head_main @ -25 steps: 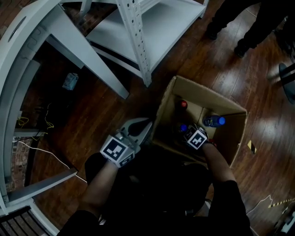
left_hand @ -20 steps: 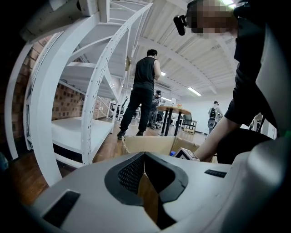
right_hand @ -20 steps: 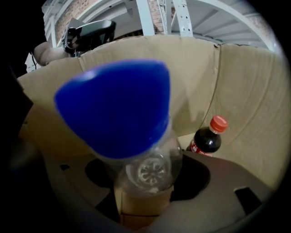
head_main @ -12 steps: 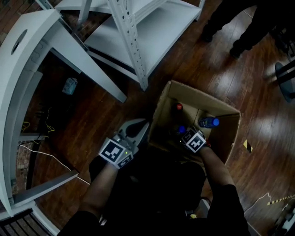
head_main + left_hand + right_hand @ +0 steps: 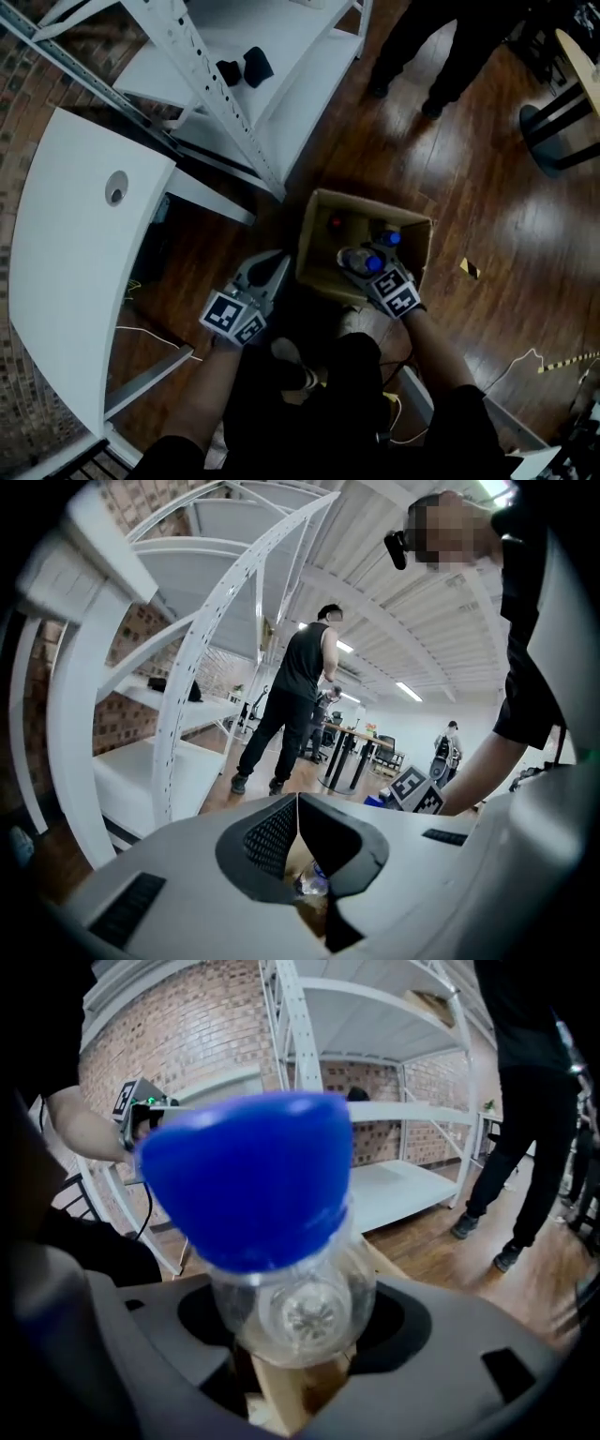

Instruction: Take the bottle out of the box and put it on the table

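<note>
The left gripper [image 5: 279, 262] is kept clenched with nothing in it, between the white table's [image 5: 66, 244] right edge and the box's [image 5: 314, 239] left wall. The blue-capped bottle [image 5: 246, 1176] is grasped by the right gripper [image 5: 364, 270], its jaws just closed further, above the box's near edge.

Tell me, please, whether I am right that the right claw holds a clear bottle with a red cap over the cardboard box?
Not quite: the cap is blue, not red, as the right gripper view shows. The right claw does hold the clear bottle over the cardboard box.
</note>
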A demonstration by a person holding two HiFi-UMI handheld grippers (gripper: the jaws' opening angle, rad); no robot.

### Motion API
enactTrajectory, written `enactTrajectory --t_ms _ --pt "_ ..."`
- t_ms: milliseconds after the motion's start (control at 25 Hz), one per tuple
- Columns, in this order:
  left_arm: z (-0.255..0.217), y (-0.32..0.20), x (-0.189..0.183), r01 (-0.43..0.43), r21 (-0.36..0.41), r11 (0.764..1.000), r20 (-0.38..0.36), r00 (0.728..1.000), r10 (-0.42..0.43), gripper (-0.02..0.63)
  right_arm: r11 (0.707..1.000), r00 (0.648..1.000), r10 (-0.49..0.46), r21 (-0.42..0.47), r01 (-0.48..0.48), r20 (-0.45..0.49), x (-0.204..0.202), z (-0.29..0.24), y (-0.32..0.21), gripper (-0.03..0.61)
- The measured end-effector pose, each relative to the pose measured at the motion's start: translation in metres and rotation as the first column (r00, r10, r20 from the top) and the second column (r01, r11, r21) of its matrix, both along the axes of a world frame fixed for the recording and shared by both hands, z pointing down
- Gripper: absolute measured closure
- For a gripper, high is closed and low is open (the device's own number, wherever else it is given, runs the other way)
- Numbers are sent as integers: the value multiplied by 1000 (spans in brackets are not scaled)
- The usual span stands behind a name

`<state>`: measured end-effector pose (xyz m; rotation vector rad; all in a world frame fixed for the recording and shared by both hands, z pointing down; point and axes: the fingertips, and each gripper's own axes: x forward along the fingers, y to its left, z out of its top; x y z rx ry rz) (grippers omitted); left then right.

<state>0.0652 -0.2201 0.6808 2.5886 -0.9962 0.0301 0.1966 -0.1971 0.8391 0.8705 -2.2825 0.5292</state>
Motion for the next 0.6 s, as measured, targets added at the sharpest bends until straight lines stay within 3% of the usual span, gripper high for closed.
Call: enactTrajectory --t_ms 280,440,600 --pt "-145 27 -25 48 -35 998 -40 998 -50 612 1000 999 30 2 -30 -21 33 -167 40 262" --pt "-228 37 -52 95 14 995 -51 994 -94 611 1000 999 15 16 -14 -50 39 -251 61 262" --pt "-299 55 -98 161 67 985 -84 984 -155 611 998 999 -11 61 13 -42 19 -332 71 262"
